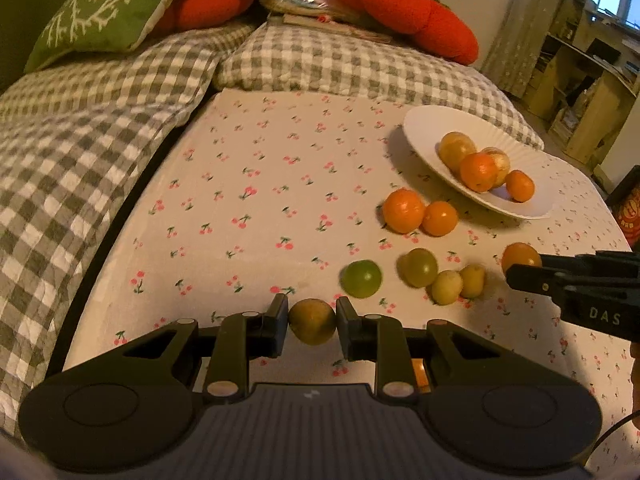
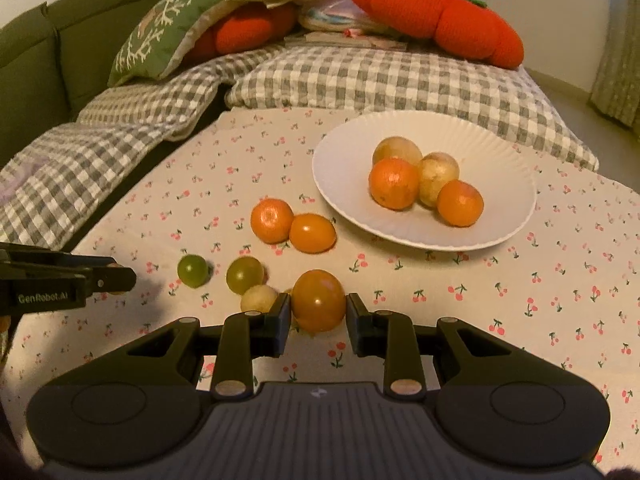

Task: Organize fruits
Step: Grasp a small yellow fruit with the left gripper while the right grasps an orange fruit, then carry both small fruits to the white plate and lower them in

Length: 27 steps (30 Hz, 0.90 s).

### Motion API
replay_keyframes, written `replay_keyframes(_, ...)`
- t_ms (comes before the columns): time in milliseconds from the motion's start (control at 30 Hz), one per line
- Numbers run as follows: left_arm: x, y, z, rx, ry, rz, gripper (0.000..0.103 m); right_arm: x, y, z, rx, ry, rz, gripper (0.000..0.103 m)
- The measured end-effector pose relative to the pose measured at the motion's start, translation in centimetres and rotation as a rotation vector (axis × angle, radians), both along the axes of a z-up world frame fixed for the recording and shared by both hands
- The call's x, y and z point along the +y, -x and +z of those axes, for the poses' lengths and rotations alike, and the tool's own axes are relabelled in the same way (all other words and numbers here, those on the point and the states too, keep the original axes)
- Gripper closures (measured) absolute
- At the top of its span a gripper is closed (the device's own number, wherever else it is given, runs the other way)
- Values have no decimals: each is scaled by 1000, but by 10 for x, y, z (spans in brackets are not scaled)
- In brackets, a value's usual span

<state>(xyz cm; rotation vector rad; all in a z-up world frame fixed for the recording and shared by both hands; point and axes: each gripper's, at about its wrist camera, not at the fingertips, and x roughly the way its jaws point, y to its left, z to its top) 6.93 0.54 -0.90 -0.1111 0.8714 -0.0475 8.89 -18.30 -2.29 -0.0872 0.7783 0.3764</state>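
Observation:
My left gripper (image 1: pixel 312 320) is shut on a small yellow-green fruit (image 1: pixel 312 321) just above the cherry-print cloth. My right gripper (image 2: pixel 319 312) is shut on a small orange fruit (image 2: pixel 318 300); it also shows in the left wrist view (image 1: pixel 520 258). A white plate (image 2: pixel 500 216) holds two oranges and two yellowish fruits (image 2: pixel 394 183). Two oranges (image 2: pixel 272 220) lie beside the plate. Two green fruits (image 2: pixel 193 270) and pale yellow ones (image 2: pixel 258 298) lie near my grippers.
The cherry-print cloth (image 2: pixel 520 300) covers the table. Behind it lie checked bedding (image 2: pixel 360 76), a green cushion (image 2: pixel 168 36) and red pumpkin-shaped cushions (image 2: pixel 436 12). Wooden shelves (image 1: pixel 580 80) stand at the far right.

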Motion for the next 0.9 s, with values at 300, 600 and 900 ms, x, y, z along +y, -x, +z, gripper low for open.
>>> replay_keyframes(300,-31,-3,14,-35,-13,-46,94,-8,3,11,-31,-35,-18,77)
replay_keyframes(600,-48,-24,19,-45,31,-67,94,-46,0,29,-70,-134,-97,77)
replay_keyframes(900,-83,-52,29,-74,77,-145,94,-82,-14,31,-74,-196,-206,77)
